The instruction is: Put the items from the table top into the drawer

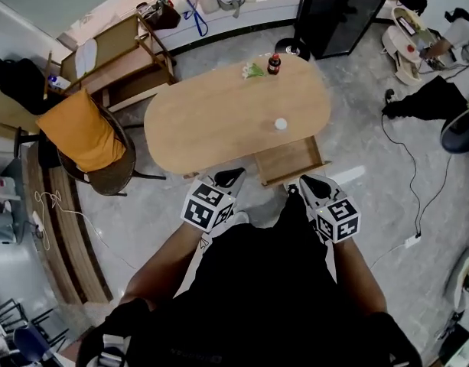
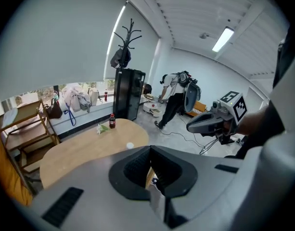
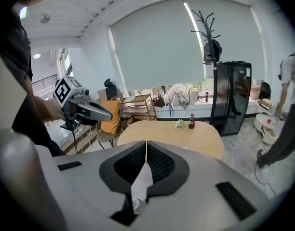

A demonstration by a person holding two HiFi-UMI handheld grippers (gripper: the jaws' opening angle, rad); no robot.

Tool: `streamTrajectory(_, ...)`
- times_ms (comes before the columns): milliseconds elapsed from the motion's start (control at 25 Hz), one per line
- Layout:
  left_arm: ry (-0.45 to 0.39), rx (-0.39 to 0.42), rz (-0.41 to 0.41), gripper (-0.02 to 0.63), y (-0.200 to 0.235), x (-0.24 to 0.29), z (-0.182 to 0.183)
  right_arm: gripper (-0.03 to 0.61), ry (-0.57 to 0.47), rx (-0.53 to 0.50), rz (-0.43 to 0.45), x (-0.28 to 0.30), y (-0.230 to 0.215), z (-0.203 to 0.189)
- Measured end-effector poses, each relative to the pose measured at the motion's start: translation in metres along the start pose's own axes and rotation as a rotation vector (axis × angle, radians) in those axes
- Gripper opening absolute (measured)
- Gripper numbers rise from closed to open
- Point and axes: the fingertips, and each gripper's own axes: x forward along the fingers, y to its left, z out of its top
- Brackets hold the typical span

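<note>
On the far end of the oval wooden table [image 1: 211, 121] stand a small dark bottle with a red label [image 1: 274, 63] and a green-and-white packet [image 1: 253, 70]. A small white round thing [image 1: 281, 124] lies close to the near edge. Below it the wooden drawer [image 1: 289, 160] stands pulled out, and nothing shows inside it. My left gripper [image 1: 232, 176] hangs at the table's near edge, left of the drawer, shut and holding nothing. My right gripper [image 1: 304, 180] is at the drawer's front right corner, also shut and holding nothing. The left gripper view shows the bottle [image 2: 112, 121] and packet [image 2: 103, 128] far off.
A chair with an orange cushion [image 1: 85, 132] stands left of the table, and a wooden rack [image 1: 119, 60] behind it. A black cabinet [image 1: 337, 10] stands beyond the far end. Cables [image 1: 406, 174] trail over the floor at right. A person [image 2: 173, 97] bends over at the back.
</note>
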Motion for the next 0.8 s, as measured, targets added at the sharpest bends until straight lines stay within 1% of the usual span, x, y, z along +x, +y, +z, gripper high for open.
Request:
streamTrajectory(120, 0.006, -0.081, 0.086, 0.005, 0.021, 0.028, 0.007, 0.005, 0.076, -0.081, 0.087, 0.035, -0.039, 0.006)
streamTrajectory(240, 0.058, -0.180, 0.173, 0.005, 0.040, 0.058, 0.002, 0.005, 0.136, -0.134, 0.144, 0.073, -0.082, 0.012)
streamTrajectory(320, 0.080, -0.238, 0.218, 0.005, 0.047, 0.075, -0.001, 0.005, 0.181, -0.161, 0.187, 0.101, -0.108, 0.006)
streamTrajectory(400, 0.095, -0.293, 0.263, 0.005, 0.052, 0.089, -0.005, 0.005, 0.246, -0.209, 0.233, 0.132, -0.131, -0.009)
streamTrajectory(480, 0.110, -0.356, 0.310, 0.005, 0.058, 0.103, -0.011, 0.005, 0.337, -0.282, 0.271, 0.163, -0.153, -0.037)
streamTrajectory(560, 0.119, -0.409, 0.351, 0.005, 0.061, 0.116, -0.016, 0.005, 0.420, -0.365, 0.290, 0.194, -0.175, -0.064)
streamTrajectory(640, 0.128, -0.451, 0.382, 0.005, 0.059, 0.122, -0.021, 0.010, 0.478, -0.438, 0.294, 0.223, -0.192, -0.085)
streamTrajectory(680, 0.131, -0.470, 0.395, 0.005, 0.057, 0.123, -0.025, 0.042, 0.504, -0.458, 0.301, 0.237, -0.197, -0.094)
streamTrajectory(720, 0.134, -0.490, 0.407, 0.005, 0.054, 0.126, -0.029, 0.123, 0.533, -0.469, 0.313, 0.251, -0.201, -0.102)
streamTrajectory(760, 0.138, -0.511, 0.418, 0.005, 0.052, 0.128, -0.034, 0.149, 0.565, -0.482, 0.324, 0.265, -0.204, -0.111)
streamTrajectory(800, 0.142, -0.532, 0.426, 0.005, 0.049, 0.131, -0.040, 0.159, 0.591, -0.501, 0.329, 0.280, -0.208, -0.119)
